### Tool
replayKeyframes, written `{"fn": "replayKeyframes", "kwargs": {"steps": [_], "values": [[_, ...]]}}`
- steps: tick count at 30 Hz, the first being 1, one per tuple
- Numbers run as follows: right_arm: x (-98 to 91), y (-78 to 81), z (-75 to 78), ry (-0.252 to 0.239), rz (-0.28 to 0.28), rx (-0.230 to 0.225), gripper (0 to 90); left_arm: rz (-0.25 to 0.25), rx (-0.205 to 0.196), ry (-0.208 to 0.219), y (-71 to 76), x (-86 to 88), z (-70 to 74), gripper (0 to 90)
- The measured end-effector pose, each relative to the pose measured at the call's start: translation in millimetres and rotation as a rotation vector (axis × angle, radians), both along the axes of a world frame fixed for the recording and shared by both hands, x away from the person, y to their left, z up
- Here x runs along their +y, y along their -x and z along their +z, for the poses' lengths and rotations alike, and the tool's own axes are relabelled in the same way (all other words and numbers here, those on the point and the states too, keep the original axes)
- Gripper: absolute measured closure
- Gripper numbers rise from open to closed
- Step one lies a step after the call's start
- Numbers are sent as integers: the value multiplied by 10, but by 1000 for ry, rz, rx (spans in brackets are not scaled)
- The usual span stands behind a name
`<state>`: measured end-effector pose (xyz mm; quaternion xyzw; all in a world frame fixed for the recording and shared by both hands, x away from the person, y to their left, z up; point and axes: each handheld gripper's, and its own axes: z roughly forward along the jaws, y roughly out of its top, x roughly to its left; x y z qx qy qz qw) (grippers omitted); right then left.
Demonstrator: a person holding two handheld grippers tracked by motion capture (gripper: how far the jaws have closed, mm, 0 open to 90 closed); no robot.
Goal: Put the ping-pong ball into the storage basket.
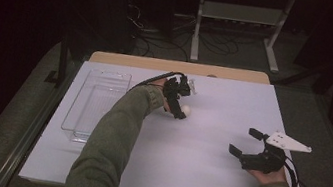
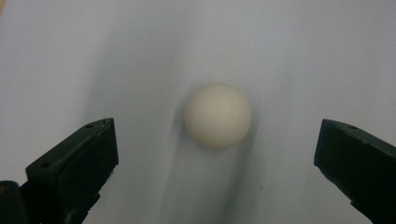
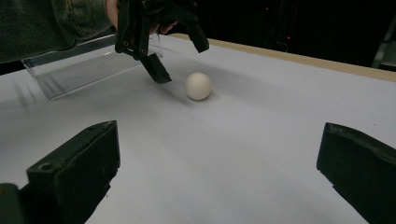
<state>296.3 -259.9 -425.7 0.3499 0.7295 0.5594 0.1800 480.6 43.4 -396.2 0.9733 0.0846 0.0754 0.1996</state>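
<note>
A small white ball [image 1: 185, 110] lies on the white table sheet [image 1: 203, 170]. My left gripper [image 1: 184, 100] hangs over it, open, pointing down. In the left gripper view the ball [image 2: 217, 116] sits between the two wide-apart jaws of my left gripper [image 2: 217, 156], touching neither. My right gripper [image 1: 244, 141] rests open near the table's right front, with nothing in it. From the right gripper view, the ball [image 3: 198, 86] lies ahead of my right gripper [image 3: 219, 144], with the left gripper [image 3: 181, 59] just above and beside the ball.
A clear plastic tray [image 1: 77, 109] stands empty along the left side of the sheet, also seen as the tray [image 3: 79, 65] behind the left arm. The table's wooden far edge [image 1: 178, 67] borders a dark floor with cables and a metal frame.
</note>
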Motion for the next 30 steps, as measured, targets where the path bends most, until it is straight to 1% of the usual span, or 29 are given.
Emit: {"fn": "replayKeyframes", "kwargs": {"steps": [4,6,8,9,12,16,18,19,22,26,28,30], "values": [[-6,2,3,-2,-4,-3,0,-10,15,-8,-13,-24,-56,0],[-16,9,3,-1,-8,-4,0,-15,15,-6,-21,-37,-82,0],[-30,24,2,0,-14,-2,0,-22,6,-7,-28,-47,-105,5],[-40,32,2,1,-17,-3,0,-23,0,-6,-29,-52,-116,16],[-70,58,1,7,-27,-7,0,-38,0,-12,-28,-66,-140,48],[-84,74,-1,8,-32,-8,0,-42,4,-9,-22,-82,-151,64],[-87,80,0,9,-34,-8,0,-43,7,-8,-28,-86,-157,89],[-87,81,0,8,-33,-9,0,-37,11,-8,-33,-88,-162,91],[-82,74,-2,9,-30,-7,0,-24,5,-16,-45,-87,-165,123],[-74,61,-5,-2,-20,-4,0,-39,24,-13,-35,-83,-160,154],[-78,54,-4,-9,-19,-4,0,-44,38,-15,-32,-77,-158,217],[-79,48,-4,-11,-20,-4,0,-37,31,-14,-29,-78,-162,287]]}}
